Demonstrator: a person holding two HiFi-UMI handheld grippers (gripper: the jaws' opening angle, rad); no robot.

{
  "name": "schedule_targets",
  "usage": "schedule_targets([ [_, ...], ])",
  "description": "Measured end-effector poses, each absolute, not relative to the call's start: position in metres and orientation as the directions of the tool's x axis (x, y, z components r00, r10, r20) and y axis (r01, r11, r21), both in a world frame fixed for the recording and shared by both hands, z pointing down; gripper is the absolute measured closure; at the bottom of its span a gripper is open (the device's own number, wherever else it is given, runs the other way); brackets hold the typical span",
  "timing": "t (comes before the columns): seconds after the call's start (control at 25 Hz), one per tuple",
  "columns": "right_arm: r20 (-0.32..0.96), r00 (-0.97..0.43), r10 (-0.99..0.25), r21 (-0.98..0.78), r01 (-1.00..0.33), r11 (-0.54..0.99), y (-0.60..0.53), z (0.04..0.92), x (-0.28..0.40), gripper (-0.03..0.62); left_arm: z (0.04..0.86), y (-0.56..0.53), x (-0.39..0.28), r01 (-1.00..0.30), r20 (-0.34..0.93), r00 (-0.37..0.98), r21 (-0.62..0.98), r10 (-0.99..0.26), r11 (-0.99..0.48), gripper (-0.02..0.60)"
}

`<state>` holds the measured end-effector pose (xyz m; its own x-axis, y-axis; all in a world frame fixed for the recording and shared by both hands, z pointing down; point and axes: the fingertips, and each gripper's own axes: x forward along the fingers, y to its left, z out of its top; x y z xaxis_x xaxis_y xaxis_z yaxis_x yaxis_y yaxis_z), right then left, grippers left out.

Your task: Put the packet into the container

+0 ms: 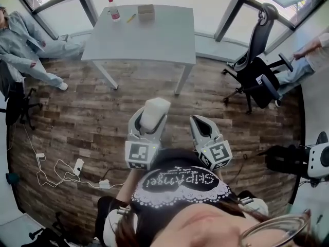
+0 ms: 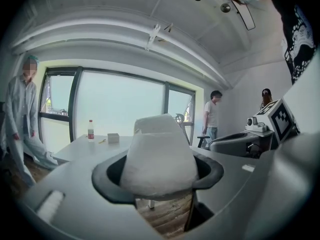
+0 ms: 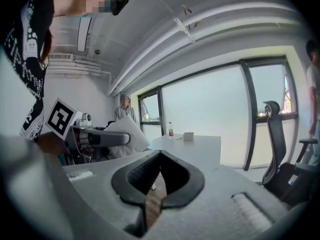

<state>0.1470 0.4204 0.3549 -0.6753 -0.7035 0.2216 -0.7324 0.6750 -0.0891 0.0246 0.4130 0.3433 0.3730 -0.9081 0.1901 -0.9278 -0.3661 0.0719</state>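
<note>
1. Head view. The left gripper [image 1: 149,121] is held out over the wooden floor [image 1: 82,117]. Its fingers are closed on the white packet [image 1: 154,111], which stands up between them. The right gripper [image 1: 204,126] is just beside it and carries nothing. The desk [image 1: 154,35] stands well apart, ahead of the person. A small box [image 1: 146,11], judged to be the container, is set near the desk's far edge, with a bottle [image 1: 113,10] and a yellow pen-like item [image 1: 131,18] beside it.

2. Left gripper view. The packet [image 2: 159,154] is gripped at its lower part and fills the span between the fingers, and its upper end projects free. The box [image 2: 113,137] is seen far off on the desk, to the left of the packet. The desk should be approached first. The free end should then be brought over the box opening before the grip is loosened.

3. Right gripper view. The fingers are drawn together with only a thin slit left between them, and nothing is held. The box [image 3: 188,136] is seen in the distance. This gripper could be used to steady the light-looking box, since it may be pushed along as the packet is lowered in.
</note>
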Motion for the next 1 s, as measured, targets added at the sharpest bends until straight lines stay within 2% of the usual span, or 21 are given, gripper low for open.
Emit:
schedule_targets([
  [0.24, 0.197, -0.682, -0.704, -0.045, -0.724, 0.689, 0.399, 0.352, 0.119, 0.599, 0.343, 0.389, 0.010, -0.927, 0.192, 0.373, 0.129, -0.908, -0.353, 0.297],
  [0.6, 0.209, -0.670, -0.713, -0.064, -0.736, 0.674, 0.376, 0.355, 0.084, 0.599, 0.341, 0.357, -0.024, -0.926, 0.193, 0.375, 0.131, -0.907, -0.355, 0.296],
  [1.0, 0.237, -0.667, -0.706, -0.075, -0.737, 0.672, 0.362, 0.362, 0.080, 0.599, 0.349, 0.346, -0.032, -0.932, 0.223, 0.360, 0.133, -0.906, -0.338, 0.296],
])
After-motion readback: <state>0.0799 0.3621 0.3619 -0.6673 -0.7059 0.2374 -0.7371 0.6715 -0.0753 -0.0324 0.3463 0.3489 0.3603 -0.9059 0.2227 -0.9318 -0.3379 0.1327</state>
